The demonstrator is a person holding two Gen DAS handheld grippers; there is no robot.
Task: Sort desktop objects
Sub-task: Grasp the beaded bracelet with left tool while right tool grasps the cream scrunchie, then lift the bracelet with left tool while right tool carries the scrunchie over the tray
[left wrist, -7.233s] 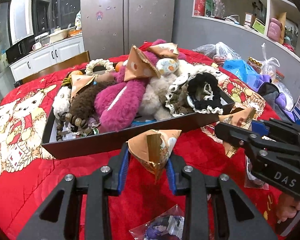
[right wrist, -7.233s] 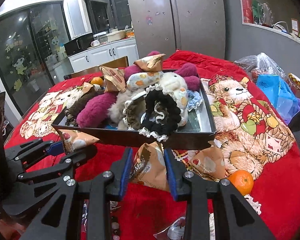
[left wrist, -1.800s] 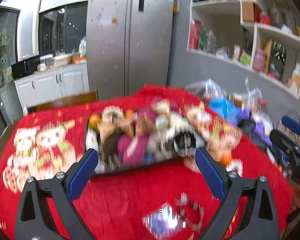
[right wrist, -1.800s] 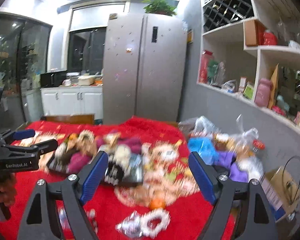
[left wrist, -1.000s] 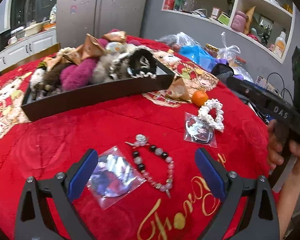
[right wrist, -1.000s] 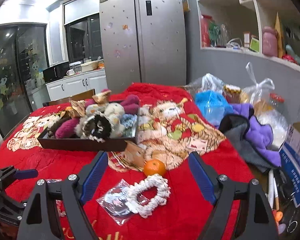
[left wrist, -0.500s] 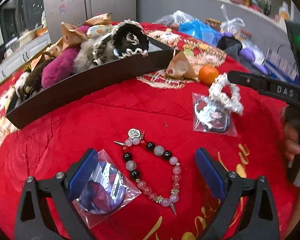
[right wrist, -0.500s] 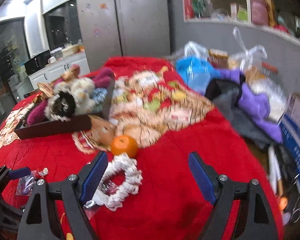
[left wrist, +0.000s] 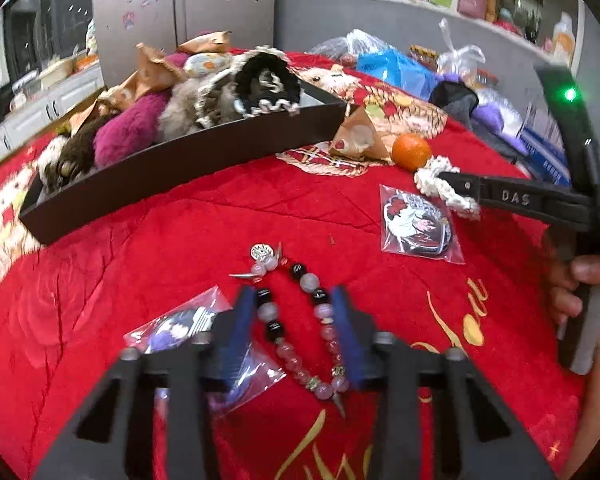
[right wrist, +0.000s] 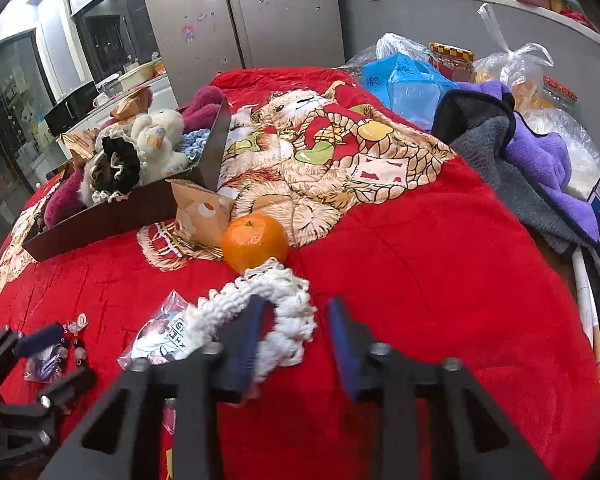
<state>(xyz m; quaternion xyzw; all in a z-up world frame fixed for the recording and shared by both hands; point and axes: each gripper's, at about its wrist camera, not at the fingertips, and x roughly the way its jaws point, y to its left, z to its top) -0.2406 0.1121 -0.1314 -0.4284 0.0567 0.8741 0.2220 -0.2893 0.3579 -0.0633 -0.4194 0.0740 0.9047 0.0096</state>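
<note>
My red blanket [left wrist: 180, 240] fills both frames; the dark tray [left wrist: 180, 168] of plush toys sits upper left. My left gripper [left wrist: 296, 312] is closing around the bead bracelet [left wrist: 300, 320], lower centre. My right gripper [right wrist: 296, 332] is closing, one pad inside the white crochet scrunchie [right wrist: 276, 300], below the orange [right wrist: 256, 238].

Bare red cloth [right wrist: 440, 280] is lying open to the right of the white scrunchie [right wrist: 276, 300], while the orange [right wrist: 255, 237] and dark tray [left wrist: 180, 168] are crowding the far side.
</note>
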